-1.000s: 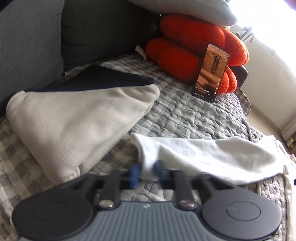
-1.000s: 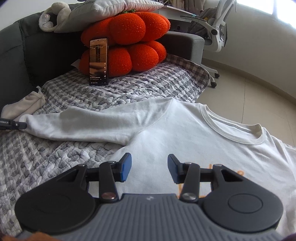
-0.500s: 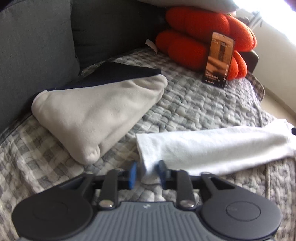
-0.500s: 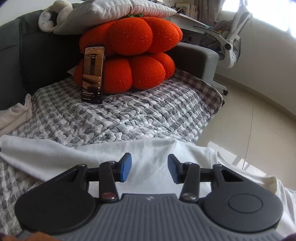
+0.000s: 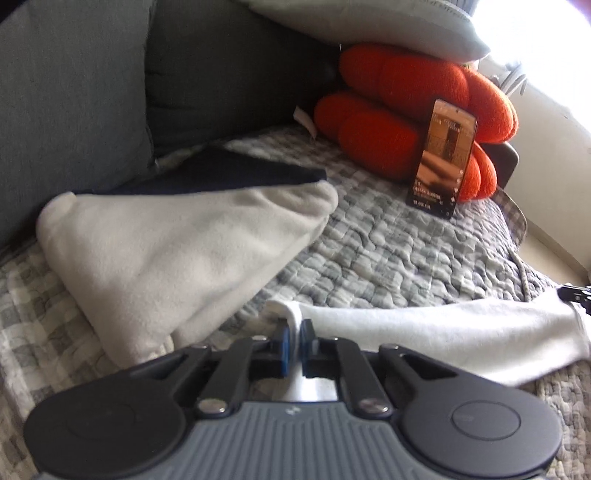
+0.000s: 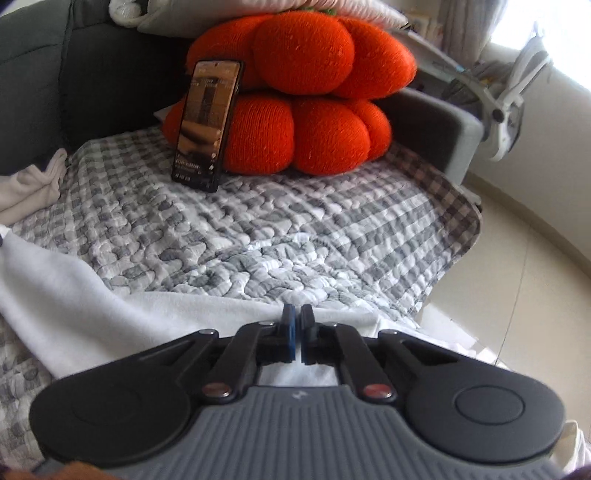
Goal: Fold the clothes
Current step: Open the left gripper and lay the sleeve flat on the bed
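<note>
Sofa of dark grey fabric (image 5: 74,92) fills the upper left of the left wrist view, its seat covered by a grey-and-white checked quilted blanket (image 6: 295,236) that spreads across the middle of both views. Orange knitted pumpkin-shaped cushions (image 6: 306,99) are stacked at the top centre of the right wrist view, with a pale grey pillow (image 5: 351,22) lying on top of them. A folded cream fleece garment (image 5: 177,251) lies at centre left of the left wrist view, a dark navy folded cloth (image 5: 229,177) just behind it. The white long-sleeved shirt (image 6: 110,314) lies across the blanket in the lower part of both views, its sleeve (image 5: 443,328) running toward the right edge of the left wrist view. A black smartphone (image 6: 208,125) with a lit screen leans upright against the cushions. The left gripper (image 5: 293,343) is clamped on the sleeve's cuff at lower centre. The right gripper (image 6: 296,332) has its 2 blue pads pressed together at the shirt's upper edge, pinching the white fabric.
</note>
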Demonstrator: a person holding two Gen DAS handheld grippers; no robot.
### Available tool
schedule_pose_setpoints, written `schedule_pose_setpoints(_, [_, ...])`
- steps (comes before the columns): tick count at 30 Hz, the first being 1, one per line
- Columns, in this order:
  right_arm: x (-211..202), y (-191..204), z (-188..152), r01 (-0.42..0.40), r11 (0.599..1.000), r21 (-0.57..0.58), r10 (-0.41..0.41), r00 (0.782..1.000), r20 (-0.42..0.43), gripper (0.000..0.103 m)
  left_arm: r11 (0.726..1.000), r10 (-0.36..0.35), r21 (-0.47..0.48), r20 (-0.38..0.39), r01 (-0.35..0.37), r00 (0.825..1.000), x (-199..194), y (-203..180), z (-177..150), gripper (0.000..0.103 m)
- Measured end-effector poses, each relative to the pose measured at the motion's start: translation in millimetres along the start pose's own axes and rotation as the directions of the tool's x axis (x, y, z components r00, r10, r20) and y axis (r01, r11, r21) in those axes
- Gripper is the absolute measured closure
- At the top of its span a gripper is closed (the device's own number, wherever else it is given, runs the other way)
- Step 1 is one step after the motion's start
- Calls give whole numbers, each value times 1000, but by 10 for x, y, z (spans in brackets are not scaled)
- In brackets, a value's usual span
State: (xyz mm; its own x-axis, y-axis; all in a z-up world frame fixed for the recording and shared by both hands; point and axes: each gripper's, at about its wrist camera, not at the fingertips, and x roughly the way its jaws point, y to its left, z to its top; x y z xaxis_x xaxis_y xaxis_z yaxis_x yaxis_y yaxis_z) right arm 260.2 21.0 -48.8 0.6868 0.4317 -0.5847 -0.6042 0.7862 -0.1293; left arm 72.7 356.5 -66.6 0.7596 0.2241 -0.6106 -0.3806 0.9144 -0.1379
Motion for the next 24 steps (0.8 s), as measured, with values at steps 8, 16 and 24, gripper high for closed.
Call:
schedule_pose_setpoints(8, [69, 37, 53, 85, 996, 30, -86, 995, 54, 102, 997, 68, 37, -12, -67, 998, 99, -14, -41, 95])
schedule_pose_setpoints(16, [29, 41, 76, 103, 993, 49, -104, 994, 19, 75, 990, 101, 96, 24, -102, 995, 10, -127, -25, 52])
schedule_pose_setpoints(24, [-768, -422, -39, 160, 971, 179, -168, 985, 34, 55, 989, 63, 132, 61, -70, 996, -322, -426, 93, 33])
